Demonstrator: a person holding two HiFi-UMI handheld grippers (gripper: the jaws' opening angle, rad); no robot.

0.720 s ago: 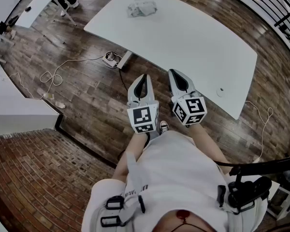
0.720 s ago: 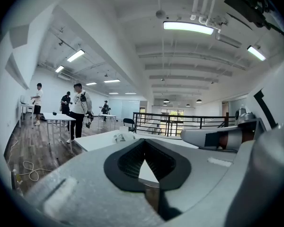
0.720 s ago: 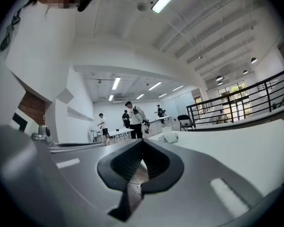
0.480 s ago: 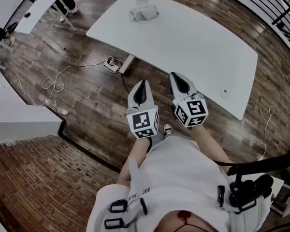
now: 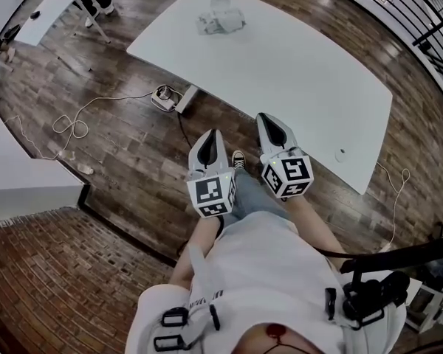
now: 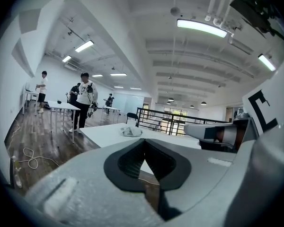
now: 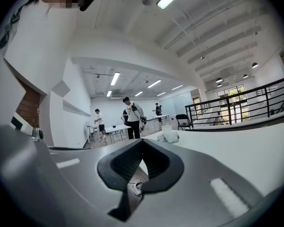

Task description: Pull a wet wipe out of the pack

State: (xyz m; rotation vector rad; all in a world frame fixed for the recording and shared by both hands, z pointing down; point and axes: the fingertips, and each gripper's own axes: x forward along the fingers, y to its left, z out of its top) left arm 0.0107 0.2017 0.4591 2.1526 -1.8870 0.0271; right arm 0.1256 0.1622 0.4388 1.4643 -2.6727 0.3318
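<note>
The left gripper (image 5: 209, 140) and right gripper (image 5: 270, 123) were held side by side before the torso, tilted slightly down toward the table (image 5: 310, 80). Both had their jaws pressed together, empty. The pack (image 5: 220, 22) lay at the table's far end, well apart. The shirt print (image 5: 205, 295) was too small to read.

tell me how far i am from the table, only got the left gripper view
Observer: Head view: the left gripper is over wood floor, short of the white table's near edge.
Operator: and where's my target
Observer: The wet wipe pack lies near the table's far end, untouched.
Operator: right side ready
Observer: The right gripper has its jaws shut, nothing between them.
</note>
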